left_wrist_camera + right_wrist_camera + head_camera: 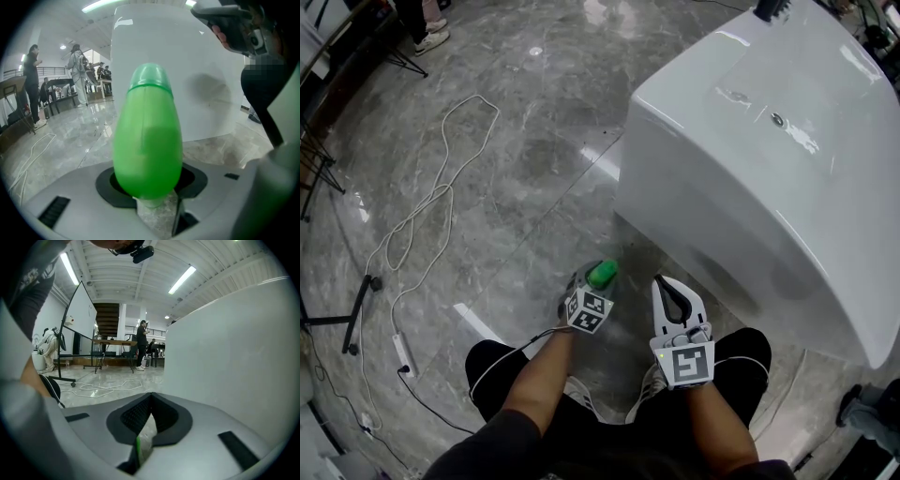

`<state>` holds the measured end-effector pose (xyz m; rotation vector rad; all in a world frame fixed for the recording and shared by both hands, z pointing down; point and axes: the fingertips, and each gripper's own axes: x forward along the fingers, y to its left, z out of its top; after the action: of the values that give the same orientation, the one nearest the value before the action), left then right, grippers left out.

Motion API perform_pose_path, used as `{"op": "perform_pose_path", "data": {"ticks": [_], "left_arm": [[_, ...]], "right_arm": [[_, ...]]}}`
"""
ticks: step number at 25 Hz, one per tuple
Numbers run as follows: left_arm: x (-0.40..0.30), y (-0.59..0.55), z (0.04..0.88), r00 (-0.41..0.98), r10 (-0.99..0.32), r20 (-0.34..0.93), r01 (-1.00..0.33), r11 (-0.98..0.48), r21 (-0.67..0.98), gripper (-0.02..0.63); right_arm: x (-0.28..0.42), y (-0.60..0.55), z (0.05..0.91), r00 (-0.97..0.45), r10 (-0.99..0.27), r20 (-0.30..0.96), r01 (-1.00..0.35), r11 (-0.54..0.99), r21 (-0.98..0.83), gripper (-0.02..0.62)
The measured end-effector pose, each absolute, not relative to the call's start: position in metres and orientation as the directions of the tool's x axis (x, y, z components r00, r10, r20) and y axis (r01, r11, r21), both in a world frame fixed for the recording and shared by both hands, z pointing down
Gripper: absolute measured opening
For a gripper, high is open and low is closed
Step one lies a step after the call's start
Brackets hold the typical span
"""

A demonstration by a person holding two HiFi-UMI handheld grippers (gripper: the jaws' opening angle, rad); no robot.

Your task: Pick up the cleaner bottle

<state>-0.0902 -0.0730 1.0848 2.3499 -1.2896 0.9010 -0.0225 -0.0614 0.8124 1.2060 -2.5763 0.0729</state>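
Observation:
The cleaner bottle (603, 274) is bright green with a rounded cap and stands upright on the grey marble floor, close to the foot of a large white glossy fixture (750, 169). My left gripper (592, 282) is down around it. In the left gripper view the bottle (149, 140) fills the middle, with both dark pads (105, 185) against its lower sides. My right gripper (662, 282) hovers to the bottle's right. Its jaws meet at the tips (151, 397) with nothing between them.
The white fixture (234, 352) walls off the right side. A long white cable (441, 187) with a power strip (401, 352) and a black stand leg (356, 314) lie on the floor at the left. People and tables (77, 79) stand far off.

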Motion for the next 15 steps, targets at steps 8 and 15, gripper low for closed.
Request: {"op": "perform_pose_path", "data": {"ticks": [8,15], "left_arm": [[-0.088,-0.093,0.998,0.431,-0.748,0.506,-0.854,-0.518,-0.039,0.190],[-0.098,-0.103,0.866,0.400,-0.827,0.394,-0.890,-0.453,-0.047,0.189]], "right_arm": [[-0.022,-0.068,0.809,-0.595,-0.752,0.283,-0.770,0.635,0.066,0.006],[-0.011,-0.084,0.747,-0.560,-0.776,0.290,-0.810,0.587,0.008,0.006]]}}
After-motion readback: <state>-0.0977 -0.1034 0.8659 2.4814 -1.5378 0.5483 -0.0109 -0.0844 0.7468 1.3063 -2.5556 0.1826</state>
